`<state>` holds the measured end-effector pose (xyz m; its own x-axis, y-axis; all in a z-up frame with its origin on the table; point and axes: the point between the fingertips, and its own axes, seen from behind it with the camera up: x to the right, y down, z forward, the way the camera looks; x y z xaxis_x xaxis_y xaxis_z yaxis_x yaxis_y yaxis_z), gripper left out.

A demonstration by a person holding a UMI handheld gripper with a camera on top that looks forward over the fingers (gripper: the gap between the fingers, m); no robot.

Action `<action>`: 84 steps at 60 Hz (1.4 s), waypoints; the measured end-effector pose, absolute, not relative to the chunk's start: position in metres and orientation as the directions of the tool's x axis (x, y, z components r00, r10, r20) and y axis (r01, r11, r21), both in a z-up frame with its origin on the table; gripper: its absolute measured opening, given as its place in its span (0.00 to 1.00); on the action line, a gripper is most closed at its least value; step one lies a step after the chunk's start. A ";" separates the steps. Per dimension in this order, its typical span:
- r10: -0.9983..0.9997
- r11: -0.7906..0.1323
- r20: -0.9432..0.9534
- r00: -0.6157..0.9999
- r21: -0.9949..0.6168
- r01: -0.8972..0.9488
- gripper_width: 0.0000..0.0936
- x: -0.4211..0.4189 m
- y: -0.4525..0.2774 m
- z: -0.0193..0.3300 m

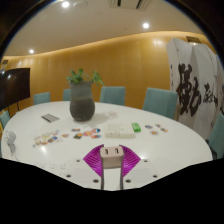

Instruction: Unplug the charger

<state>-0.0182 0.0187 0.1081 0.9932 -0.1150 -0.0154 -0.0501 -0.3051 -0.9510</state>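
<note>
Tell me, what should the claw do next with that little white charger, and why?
Probably carry it clear and set it on the round white table. The claw already presses both pads on the small white boxy charger, and no socket or cable shows around it.

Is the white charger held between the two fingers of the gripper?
Yes, the white charger sits between the purple pads of the gripper, which press on it from both sides above the white table.

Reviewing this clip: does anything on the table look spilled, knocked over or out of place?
Nothing stands out. The hand-held gripper holds a white charger between its fingers; the potted plant stands upright on the white table, and small items lie scattered flat, with no spill visible.
</note>
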 end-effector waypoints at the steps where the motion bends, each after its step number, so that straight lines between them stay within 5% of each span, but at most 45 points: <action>1: -0.127 -0.331 -0.019 0.992 -0.942 -0.061 0.24 -0.010 0.017 0.096; 11: -0.193 -0.471 -0.052 0.980 -0.871 -0.139 0.33 0.018 0.016 0.012; 16: -0.197 -0.430 -0.088 0.976 -0.887 -0.167 0.40 0.020 0.021 0.026; 22: -0.211 -0.413 -0.042 0.977 -0.902 -0.128 0.73 0.027 0.018 0.041; 31: -0.182 -0.379 -0.008 0.983 -0.922 -0.077 0.94 0.015 -0.005 0.069; 60: -0.208 -0.359 0.037 0.977 -0.932 -0.041 0.93 -0.029 -0.171 0.100; 84: -0.226 -0.330 0.071 0.972 -0.944 -0.008 0.93 -0.026 -0.222 0.106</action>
